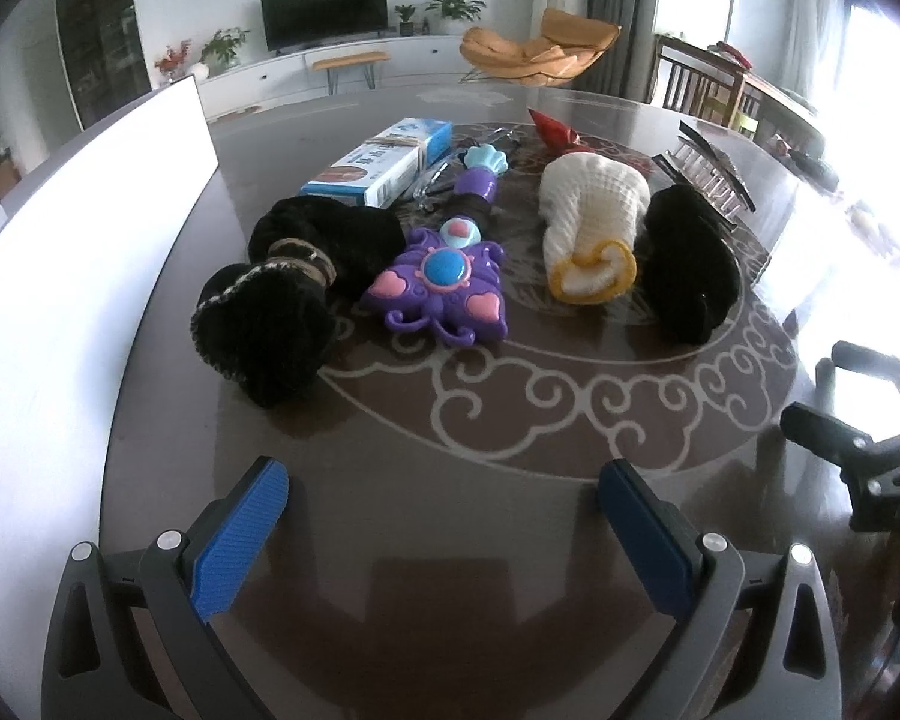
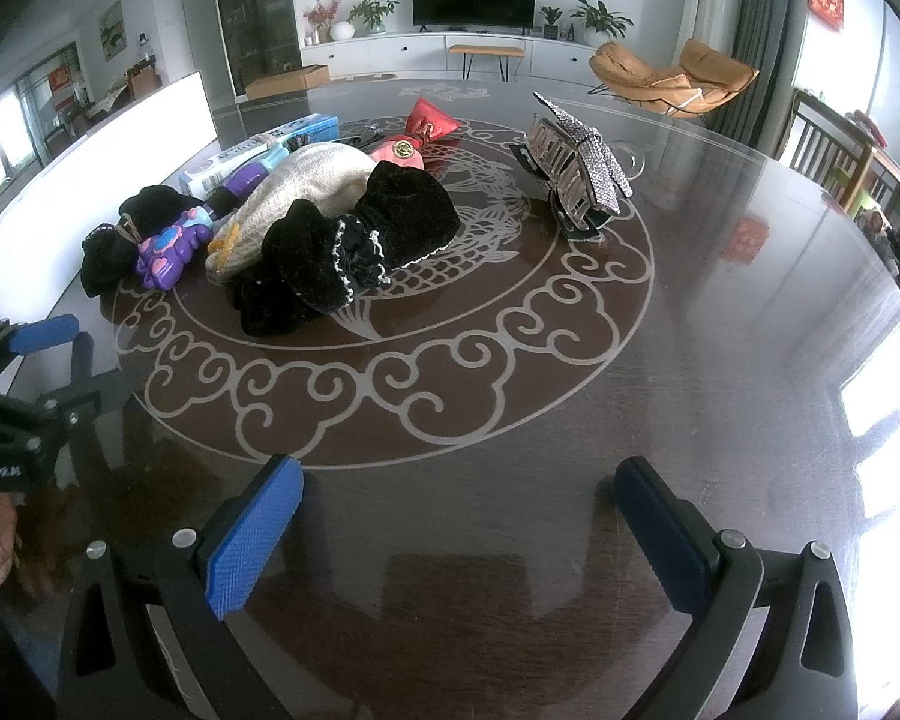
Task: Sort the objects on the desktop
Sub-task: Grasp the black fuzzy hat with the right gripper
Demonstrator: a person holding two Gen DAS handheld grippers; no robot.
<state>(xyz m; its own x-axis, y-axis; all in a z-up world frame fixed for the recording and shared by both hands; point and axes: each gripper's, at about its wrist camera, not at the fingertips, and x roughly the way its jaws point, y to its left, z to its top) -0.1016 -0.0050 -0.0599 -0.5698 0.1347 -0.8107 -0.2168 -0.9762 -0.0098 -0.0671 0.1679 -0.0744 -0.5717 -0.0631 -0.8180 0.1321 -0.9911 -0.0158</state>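
A pile of objects lies on the dark round table (image 1: 450,540). A purple butterfly toy wand (image 1: 444,282) sits between a black velvet bow (image 1: 282,294) on the left and a cream knit roll (image 1: 591,228). A second black velvet bow (image 2: 354,246) lies right of the roll. Behind them are a blue and white box (image 1: 384,162), a red pouch (image 2: 426,126) and a glittery hair claw (image 2: 576,162). My left gripper (image 1: 444,516) is open, near the table's front edge, short of the pile. My right gripper (image 2: 456,516) is open too, with nothing between its fingers.
A white board (image 1: 84,228) stands along the table's left side. A wooden chair (image 2: 846,162) stands at the right. A person's hand (image 2: 0,546) holds the left gripper at the lower left of the right wrist view. A TV and an orange lounge chair are far behind.
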